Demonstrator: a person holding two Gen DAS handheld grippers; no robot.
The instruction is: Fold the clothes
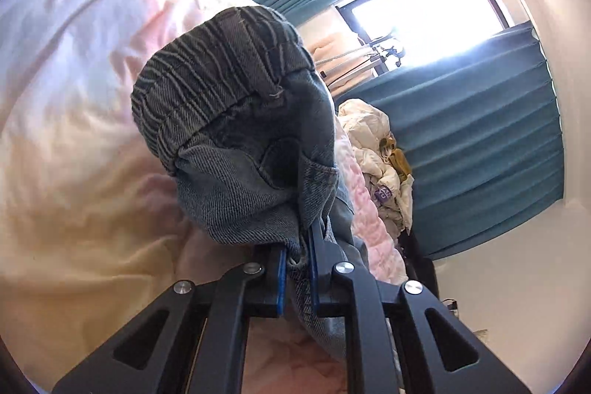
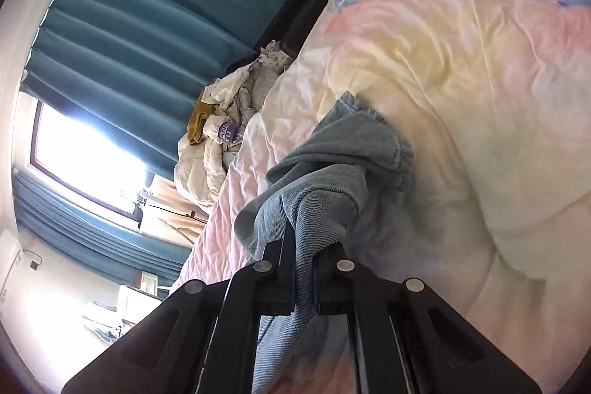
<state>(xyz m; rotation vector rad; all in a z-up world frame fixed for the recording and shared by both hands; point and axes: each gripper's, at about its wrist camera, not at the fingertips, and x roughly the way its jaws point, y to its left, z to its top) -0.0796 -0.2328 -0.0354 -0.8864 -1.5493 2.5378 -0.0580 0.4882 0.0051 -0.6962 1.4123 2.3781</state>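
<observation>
Both pairs of fingers are clamped on the denim garment (image 1: 236, 150): the left gripper (image 1: 297, 246) pinches it beside the elastic waistband (image 1: 207, 87), the right gripper (image 2: 301, 246) another fold. The denim lies bunched on the pastel duvet (image 2: 461, 80), well clear of the white laundry pile (image 2: 225, 128) at the bed's curtain-side edge.

Denim garment pinched in both grippers above the bed

In the left wrist view the garment (image 1: 236, 135) bunches at centre over the left gripper (image 1: 297, 246) at 6 o'clock, the quilt (image 1: 74, 98) behind it from 8 to 11 o'clock, a heap of clothes (image 1: 376, 165) at 3 o'clock before the curtain (image 1: 480, 143). In the right wrist view the garment drapes from the right gripper (image 2: 304, 246) at 6 o'clock onto the quilt, heap at 10 o'clock.
</observation>
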